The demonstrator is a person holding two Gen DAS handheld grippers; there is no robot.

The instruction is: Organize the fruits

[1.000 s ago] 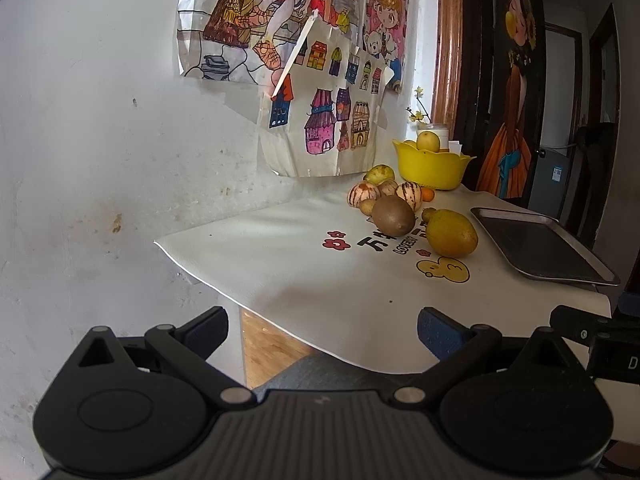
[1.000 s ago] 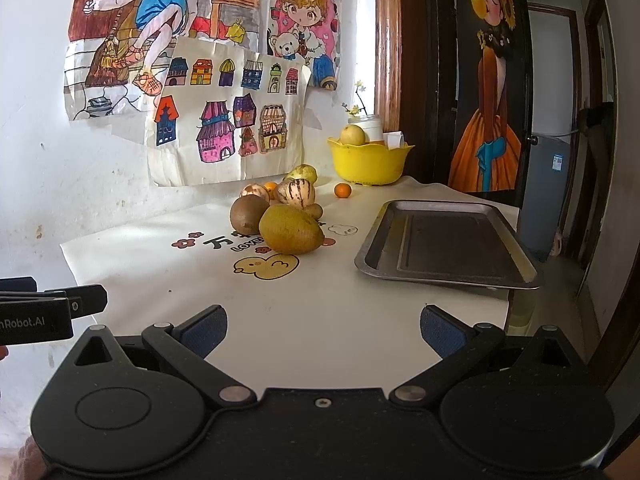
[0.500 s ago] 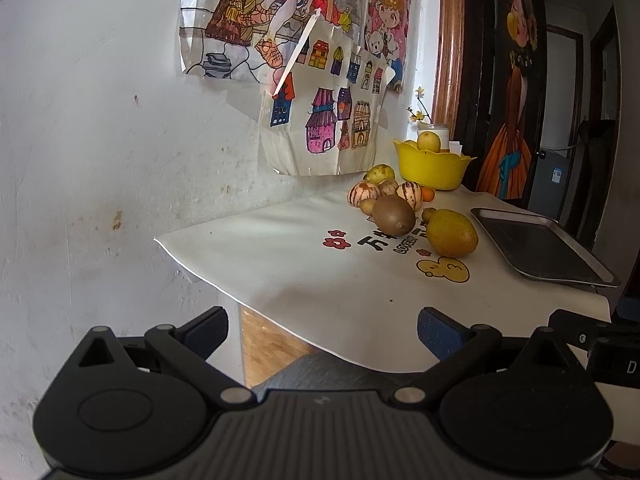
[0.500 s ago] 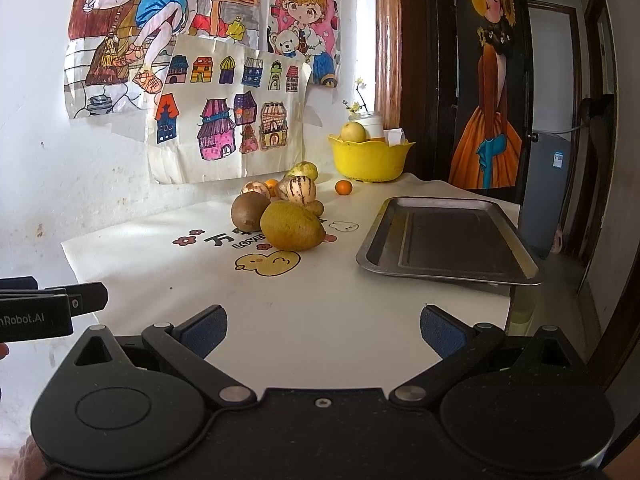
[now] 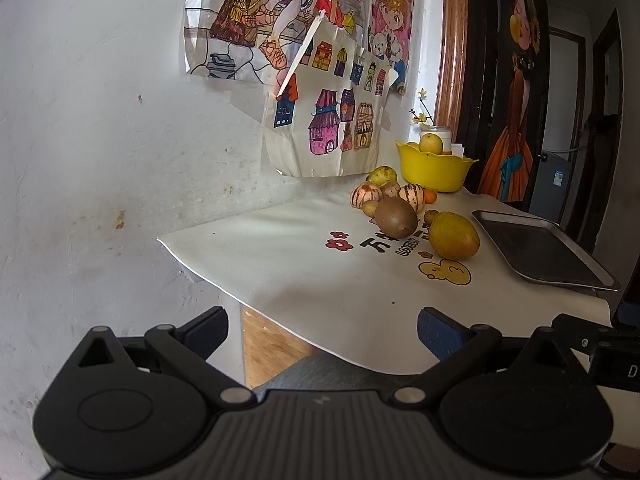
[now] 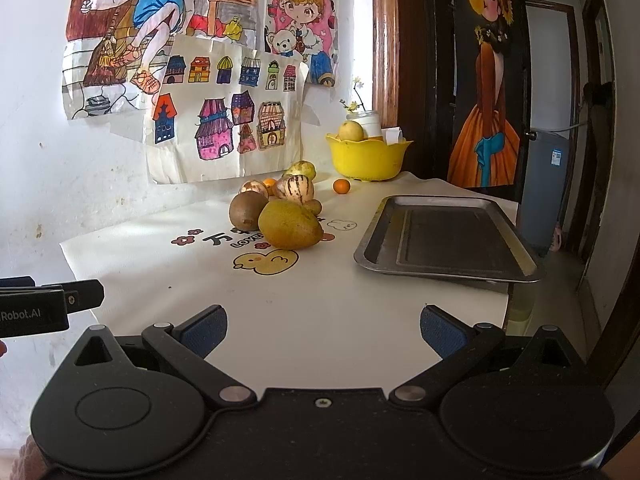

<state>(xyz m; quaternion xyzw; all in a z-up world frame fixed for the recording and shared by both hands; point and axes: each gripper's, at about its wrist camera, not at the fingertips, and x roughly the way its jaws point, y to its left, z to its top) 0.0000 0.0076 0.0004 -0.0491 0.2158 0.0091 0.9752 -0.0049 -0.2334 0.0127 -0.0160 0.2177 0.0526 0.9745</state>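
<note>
Both pairs of fingers are held wide apart and empty: the right gripper (image 6: 322, 330) is poised at the near table edge, the left gripper (image 5: 322, 330) off the table's corner. No fruit has been gripped, so the approach is judged to be the step in hand. Straight ahead of the right fingers, well apart, the yellow-brown pear (image 6: 290, 224) is seen touching the kiwi (image 6: 247, 211), with striped melons (image 6: 298, 188) and a small orange (image 6: 341, 186) beyond. A forward reach is called for. Ahead-right, the metal tray (image 6: 448, 240) lies empty; the yellow bowl (image 6: 368, 160) stands farthest. Crowded neighbours may be nudged.
</note>
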